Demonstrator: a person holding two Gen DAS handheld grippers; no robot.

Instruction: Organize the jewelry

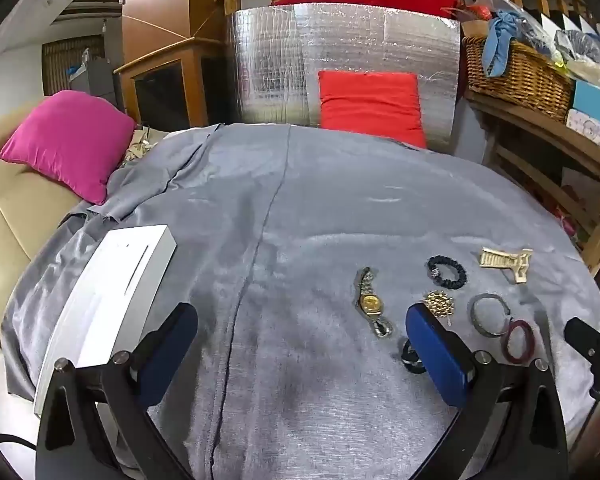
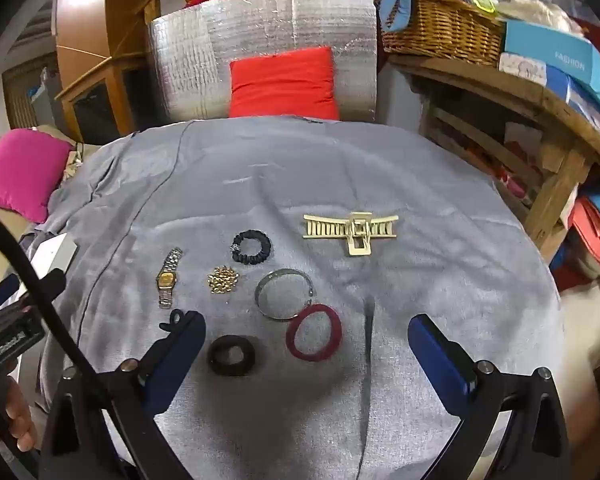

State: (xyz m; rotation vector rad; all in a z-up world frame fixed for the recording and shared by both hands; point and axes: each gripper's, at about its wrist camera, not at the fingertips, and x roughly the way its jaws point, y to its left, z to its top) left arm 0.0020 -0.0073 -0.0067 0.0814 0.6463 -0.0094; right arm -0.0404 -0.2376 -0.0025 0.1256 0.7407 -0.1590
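From the left wrist, my left gripper (image 1: pixel 300 344) hangs spread and empty over the grey cloth (image 1: pixel 300 208) on the worktop. The white box (image 1: pixel 112 288) lies at ten o'clock, probably where the pieces go. The wristwatch (image 1: pixel 370 304) and gold brooch (image 1: pixel 439 303) sit at one o'clock; my right finger hides part of a dark ring.

From the right wrist, my right gripper (image 2: pixel 306 340) is spread too, framing the brown hair tie (image 2: pixel 231 355) and maroon hair tie (image 2: pixel 314 332). The bangle (image 2: pixel 284 293) touches the maroon one, so lifting either may drag both. The black scrunchie (image 2: pixel 252 247) and cream hair claw (image 2: pixel 354 232) lie farther, toward twelve.
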